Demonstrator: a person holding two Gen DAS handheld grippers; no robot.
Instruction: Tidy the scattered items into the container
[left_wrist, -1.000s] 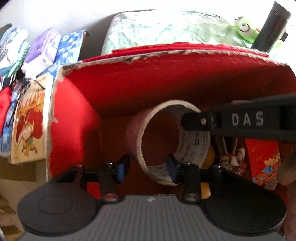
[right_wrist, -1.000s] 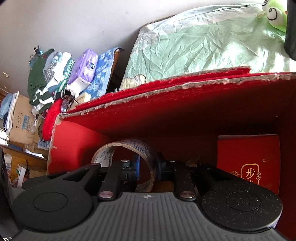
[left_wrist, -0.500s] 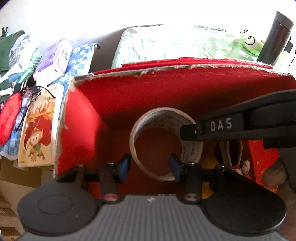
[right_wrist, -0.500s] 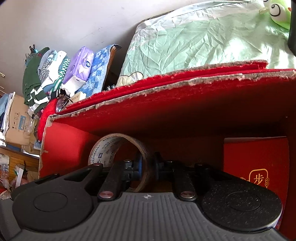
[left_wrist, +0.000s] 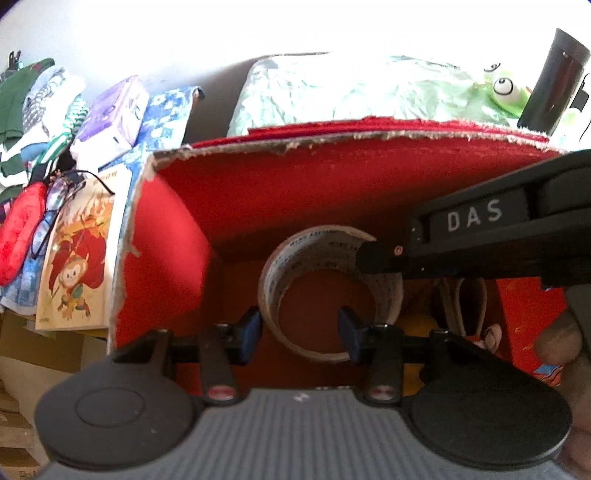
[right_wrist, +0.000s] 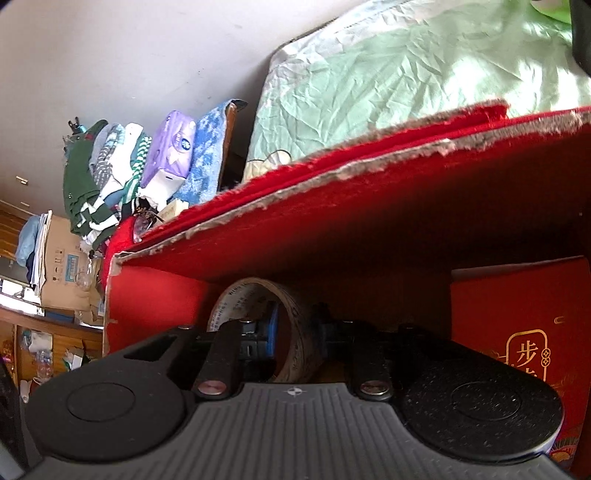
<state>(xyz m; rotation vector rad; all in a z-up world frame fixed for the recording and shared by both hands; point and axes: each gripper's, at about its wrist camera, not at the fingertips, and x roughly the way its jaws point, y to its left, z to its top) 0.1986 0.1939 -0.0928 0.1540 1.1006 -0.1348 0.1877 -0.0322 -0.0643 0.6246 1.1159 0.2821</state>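
Note:
A roll of tape (left_wrist: 295, 266) stands on edge inside the red box (left_wrist: 166, 258), near its left wall. My left gripper (left_wrist: 299, 330) is open, its fingers on either side of the roll's lower left rim without touching it. My right gripper (left_wrist: 373, 256) reaches in from the right to the roll's upper right wall. In the right wrist view the roll (right_wrist: 236, 306) has its wall between the right gripper (right_wrist: 297, 328) jaws, which are opening. A gap shows beside the blue pad (right_wrist: 273, 328).
A red printed packet (right_wrist: 517, 332) leans at the box's right side, with a yellow thing (left_wrist: 417, 325) and straps beside it. Left of the box lie a picture book (left_wrist: 77, 258), glasses (left_wrist: 55, 206) and a purple tissue pack (left_wrist: 114, 114). Green bedding (left_wrist: 351, 92), a frog toy (left_wrist: 506, 90) and a dark flask (left_wrist: 554, 81) lie behind.
My right jaws have parted from the roll's wall, which they pinched before. The left jaws have widened a little. The roll stays in the box.

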